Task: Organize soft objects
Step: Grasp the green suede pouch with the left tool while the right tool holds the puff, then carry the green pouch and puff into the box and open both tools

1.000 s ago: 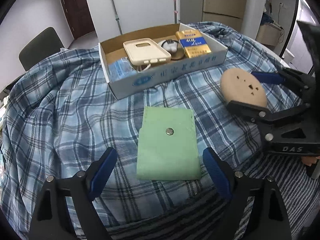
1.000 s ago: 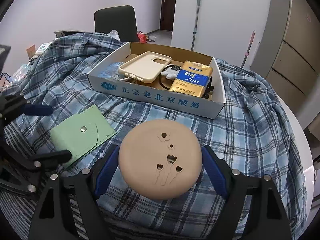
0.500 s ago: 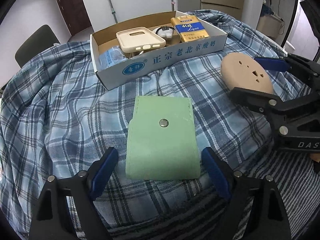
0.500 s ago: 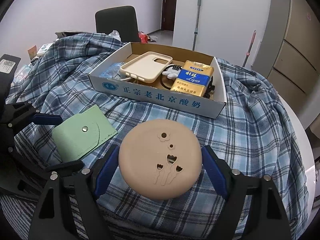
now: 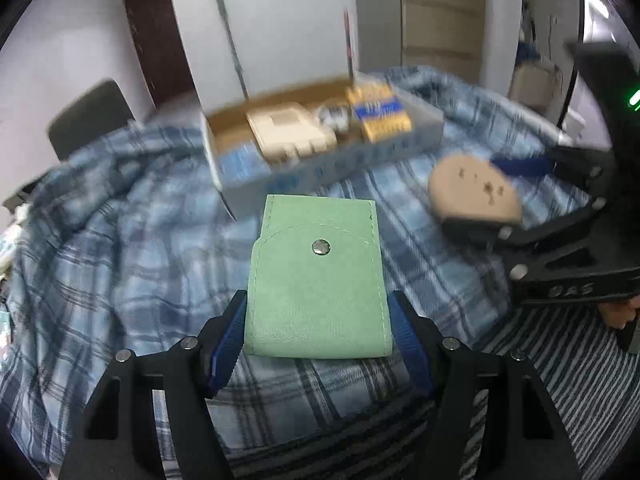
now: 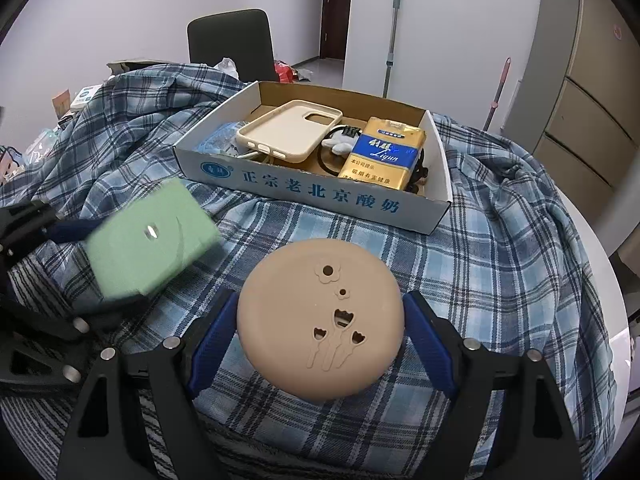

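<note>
The left gripper (image 5: 316,322) is closing, pads against the green pouch (image 5: 318,280); the right gripper (image 6: 320,332) clasps the tan disc (image 6: 320,320).

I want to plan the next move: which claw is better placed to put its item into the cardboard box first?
Probably left. The left claw is closing on the green pouch, which looks lifted toward the cardboard box. The right claw flanks the tan round case.

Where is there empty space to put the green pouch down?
Bare cloth lies right of the tan disc, below the box's right corner. Inside the box it is crowded: a phone case and a gold pack fill most of it. The pouch sits between the closing left gripper's fingers.
</note>
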The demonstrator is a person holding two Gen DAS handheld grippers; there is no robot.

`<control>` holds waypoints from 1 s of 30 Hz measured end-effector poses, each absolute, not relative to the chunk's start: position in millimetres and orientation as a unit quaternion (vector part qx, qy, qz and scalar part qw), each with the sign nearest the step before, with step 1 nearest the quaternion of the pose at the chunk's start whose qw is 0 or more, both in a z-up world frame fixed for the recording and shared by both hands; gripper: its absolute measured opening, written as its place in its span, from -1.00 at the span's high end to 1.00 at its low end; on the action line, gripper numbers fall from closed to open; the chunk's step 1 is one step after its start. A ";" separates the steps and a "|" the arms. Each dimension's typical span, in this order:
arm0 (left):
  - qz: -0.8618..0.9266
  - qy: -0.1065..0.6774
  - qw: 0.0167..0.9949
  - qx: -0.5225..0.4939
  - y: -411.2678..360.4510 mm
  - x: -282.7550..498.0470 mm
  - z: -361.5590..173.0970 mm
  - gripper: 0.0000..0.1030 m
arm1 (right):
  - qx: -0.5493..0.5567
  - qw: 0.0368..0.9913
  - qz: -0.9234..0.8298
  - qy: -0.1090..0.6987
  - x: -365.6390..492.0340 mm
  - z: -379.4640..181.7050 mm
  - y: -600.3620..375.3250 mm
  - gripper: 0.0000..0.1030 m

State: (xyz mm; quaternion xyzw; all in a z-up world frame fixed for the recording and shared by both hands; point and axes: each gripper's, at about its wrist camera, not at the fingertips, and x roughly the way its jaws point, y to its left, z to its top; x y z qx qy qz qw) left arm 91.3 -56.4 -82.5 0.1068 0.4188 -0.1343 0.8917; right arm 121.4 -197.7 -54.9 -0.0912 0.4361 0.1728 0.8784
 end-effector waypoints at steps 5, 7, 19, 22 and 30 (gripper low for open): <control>-0.146 0.345 0.925 0.070 -43.5 73.9 -59.9 -0.38 | -0.086 0.898 0.167 0.398 111.4 -44.6 -202.2 -0.58; -0.146 0.326 0.932 0.055 -37.2 69.9 -54.6 -0.38 | -0.089 0.910 0.158 0.372 104.7 -37.9 -202.9 -0.58; -0.098 0.212 0.971 0.049 -27.0 42.5 -24.8 -0.38 | -0.071 0.953 0.147 0.254 72.9 -4.2 -213.5 -0.58; -0.094 0.184 0.978 0.041 -23.0 33.7 -16.3 -0.38 | -0.068 0.963 0.135 0.222 67.0 8.3 -216.0 -0.58; -0.070 0.131 0.988 0.053 -27.2 27.8 22.8 -0.38 | -0.082 0.976 0.128 0.157 60.4 50.8 -211.3 -0.58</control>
